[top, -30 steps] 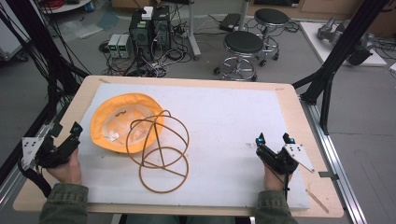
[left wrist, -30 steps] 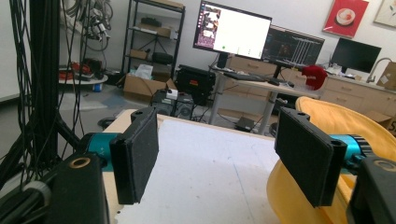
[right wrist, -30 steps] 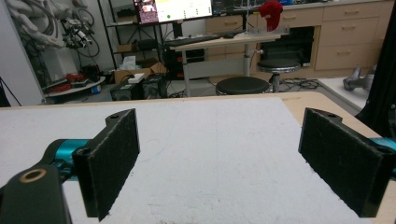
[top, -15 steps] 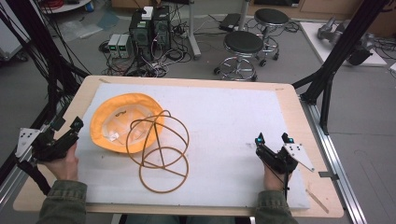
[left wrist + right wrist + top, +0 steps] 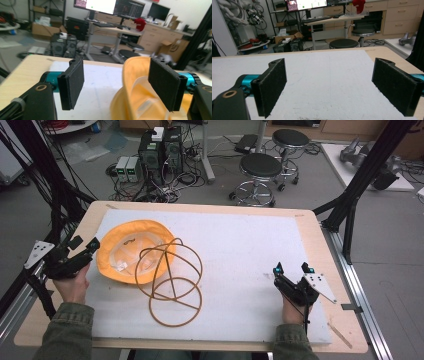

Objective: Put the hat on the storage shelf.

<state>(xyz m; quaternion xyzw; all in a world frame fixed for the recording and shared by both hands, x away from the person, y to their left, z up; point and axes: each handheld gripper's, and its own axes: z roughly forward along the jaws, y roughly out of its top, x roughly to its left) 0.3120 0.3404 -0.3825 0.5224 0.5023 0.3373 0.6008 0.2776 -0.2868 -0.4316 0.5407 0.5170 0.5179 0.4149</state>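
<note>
High view: wooden desk [image 5: 310,227] topped by a white foam sheet [image 5: 250,255]. An orange hat [image 5: 117,242] lies upturned on the sheet's left part, with a loop of tan cord [image 5: 172,290] coiled partly over it and partly on the sheet beside it. The left gripper [image 5: 85,246] sits at the desk's left edge, just beside the hat's brim, fingers spread and holding nothing. The right gripper [image 5: 291,268] rests over the sheet's right side, well apart from hat and cord, fingers parted and empty.

Left gripper view: both black fingers [image 5: 72,83] stand wide apart; the hat's brim [image 5: 130,85] rises between them, nearer the right-hand finger, contact not clear.

Right gripper view: fingers [image 5: 272,85] wide apart over bare white sheet [image 5: 329,82], gripping nothing. Stools [image 5: 343,43] and a monitor [image 5: 307,4] beyond.
</note>
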